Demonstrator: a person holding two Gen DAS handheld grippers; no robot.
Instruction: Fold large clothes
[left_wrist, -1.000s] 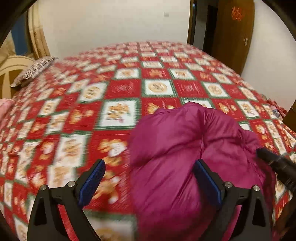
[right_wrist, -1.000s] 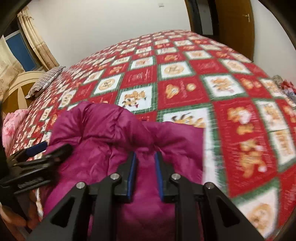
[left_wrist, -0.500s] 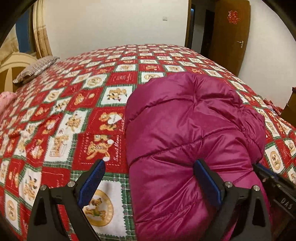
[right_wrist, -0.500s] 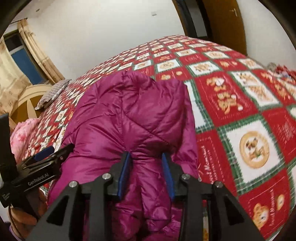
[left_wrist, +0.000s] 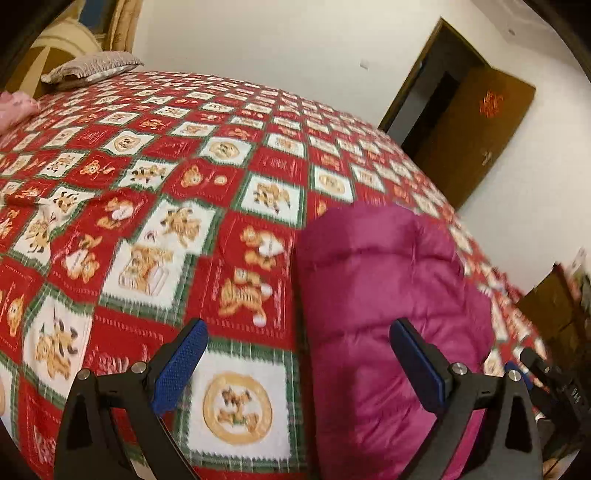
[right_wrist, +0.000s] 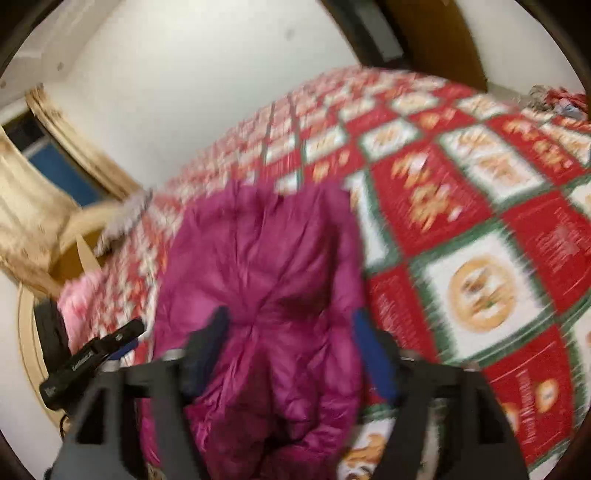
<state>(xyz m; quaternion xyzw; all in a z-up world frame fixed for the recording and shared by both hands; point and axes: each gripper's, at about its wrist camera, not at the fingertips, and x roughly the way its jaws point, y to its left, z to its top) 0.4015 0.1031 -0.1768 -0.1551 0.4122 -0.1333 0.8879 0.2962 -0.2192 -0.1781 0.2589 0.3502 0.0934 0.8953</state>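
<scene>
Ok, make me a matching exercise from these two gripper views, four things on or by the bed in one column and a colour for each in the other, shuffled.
Things:
1. puffer jacket
2. bedspread
3. door
4. pads of the left gripper

Colours:
A. blue
B. brown
C. magenta
D. red, white and green checks

Pairs: 1-C, 2-D, 3-B, 4-A

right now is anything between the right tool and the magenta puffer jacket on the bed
Nothing visible. The right tool has just been opening, and the jacket lies directly between and ahead of its spread fingers, on the red patterned bedspread.
</scene>
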